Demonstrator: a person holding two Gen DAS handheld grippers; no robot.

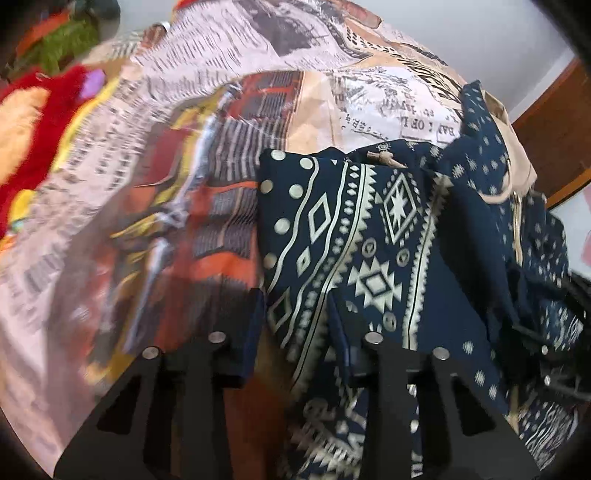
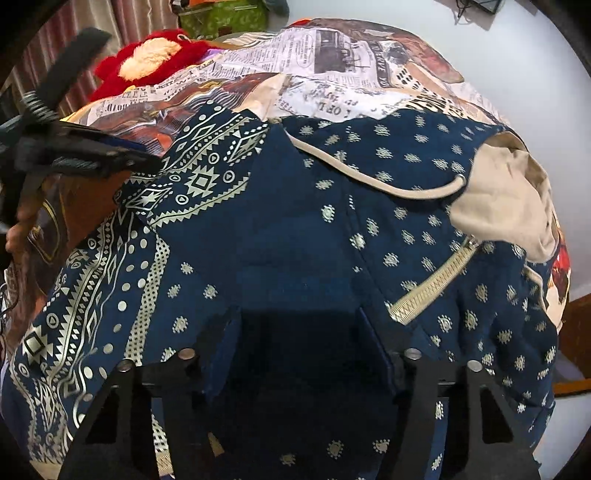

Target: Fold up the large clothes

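Note:
A navy hooded garment (image 2: 295, 229) with cream geometric print, a beige-lined hood (image 2: 506, 206), a drawstring (image 2: 369, 177) and a zipper (image 2: 436, 284) lies on a bed. In the left wrist view its patterned part (image 1: 354, 236) lies right of centre. My left gripper (image 1: 295, 306) is open, fingers apart over the patterned edge. It also shows in the right wrist view (image 2: 92, 155) at the garment's left edge. My right gripper (image 2: 299, 317) is open, with fingers spread over the dark fabric.
The bed is covered by a newspaper-print sheet (image 1: 184, 110). A red and cream plush toy (image 2: 147, 62) lies at the far left of the bed. A green patterned box (image 2: 225, 18) stands behind it. A wooden board (image 1: 554, 133) is at the right.

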